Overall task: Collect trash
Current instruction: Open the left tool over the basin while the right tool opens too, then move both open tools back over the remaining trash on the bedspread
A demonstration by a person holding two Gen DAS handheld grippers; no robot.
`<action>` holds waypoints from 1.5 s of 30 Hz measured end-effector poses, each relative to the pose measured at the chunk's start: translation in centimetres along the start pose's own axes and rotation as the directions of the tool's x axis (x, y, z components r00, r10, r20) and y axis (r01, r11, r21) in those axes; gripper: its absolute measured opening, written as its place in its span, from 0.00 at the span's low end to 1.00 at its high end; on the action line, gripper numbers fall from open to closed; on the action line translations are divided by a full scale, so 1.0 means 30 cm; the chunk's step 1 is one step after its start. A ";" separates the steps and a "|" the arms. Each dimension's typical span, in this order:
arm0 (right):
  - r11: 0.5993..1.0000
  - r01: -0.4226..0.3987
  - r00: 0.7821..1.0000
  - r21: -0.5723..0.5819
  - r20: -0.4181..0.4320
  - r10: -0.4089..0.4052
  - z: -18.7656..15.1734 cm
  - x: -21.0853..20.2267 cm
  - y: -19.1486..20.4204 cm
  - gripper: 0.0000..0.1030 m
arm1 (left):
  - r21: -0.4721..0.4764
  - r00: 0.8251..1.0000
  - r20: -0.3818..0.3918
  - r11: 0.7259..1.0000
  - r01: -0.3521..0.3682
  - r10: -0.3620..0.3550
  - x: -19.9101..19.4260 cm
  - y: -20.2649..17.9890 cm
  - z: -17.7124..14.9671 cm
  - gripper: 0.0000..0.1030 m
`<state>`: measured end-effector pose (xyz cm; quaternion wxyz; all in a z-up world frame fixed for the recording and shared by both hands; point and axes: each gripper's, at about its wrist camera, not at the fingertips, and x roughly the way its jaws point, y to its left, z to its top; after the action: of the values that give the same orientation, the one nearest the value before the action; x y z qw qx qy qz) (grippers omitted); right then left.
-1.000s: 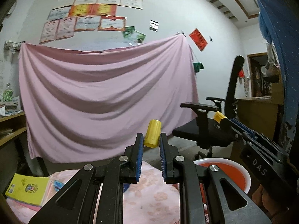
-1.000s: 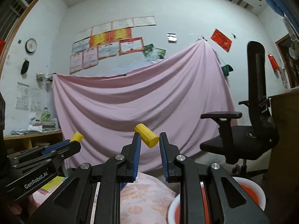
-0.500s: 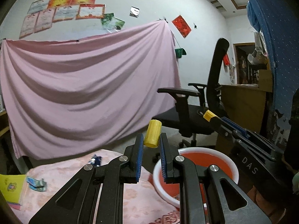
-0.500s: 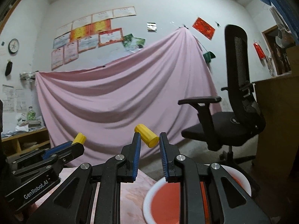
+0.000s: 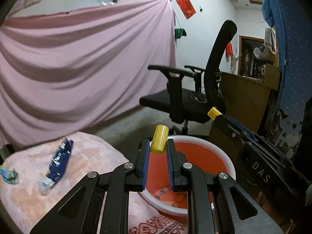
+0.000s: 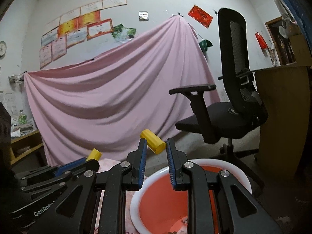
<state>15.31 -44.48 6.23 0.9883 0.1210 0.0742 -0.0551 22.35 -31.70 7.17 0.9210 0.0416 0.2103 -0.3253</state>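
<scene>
Faintly legible: right gripper (image 5: 214, 114) "DAS", left gripper (image 6: 94, 154) perhaps "GenRobot".

Looks like a lived-in room at home, half study. Certificates (image 6: 78, 29) are taped on the white wall above a pink sheet (image 6: 117, 89), a black office chair (image 6: 230, 105) sits right of the sheet, and cluttered wooden shelves (image 6: 23, 136) sit left of it.

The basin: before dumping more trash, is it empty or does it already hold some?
Not empty. The left wrist view shows a few small scraps on the basin's orange bottom; most of it is bare.
</scene>
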 end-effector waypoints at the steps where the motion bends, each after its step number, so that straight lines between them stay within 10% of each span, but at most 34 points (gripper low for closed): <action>1: 1.000 0.003 1.000 0.003 -0.007 -0.003 -0.003 0.004 -0.004 0.18 | -0.008 1.000 -0.011 1.000 0.007 -0.007 0.011 0.002 0.001 0.13; 22: 0.999 0.045 0.995 0.017 -0.093 -0.043 -0.025 0.043 -0.027 0.20 | -0.145 0.996 -0.085 0.989 0.004 -0.017 0.029 0.098 -0.009 0.27; 35: 0.999 0.029 0.999 -0.021 -0.035 -0.030 -0.014 0.025 0.020 0.51 | -0.217 0.989 0.033 0.967 -0.132 0.142 -0.131 0.217 -0.048 0.58; 39: 1.000 0.013 1.000 -0.024 -0.008 -0.013 -0.013 0.015 0.042 0.79 | -0.248 0.976 0.072 0.952 -0.180 0.203 -0.182 0.251 -0.064 0.91; 45: 0.999 -0.013 1.000 -0.043 0.022 0.014 -0.015 0.004 0.090 0.99 | -0.305 0.945 0.117 0.917 -0.259 0.306 -0.263 0.317 -0.092 0.98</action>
<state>15.73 -41.78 6.41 0.9918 0.0998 0.0633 -0.0482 21.70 -19.07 7.37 0.9686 -0.0882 0.1710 -0.1572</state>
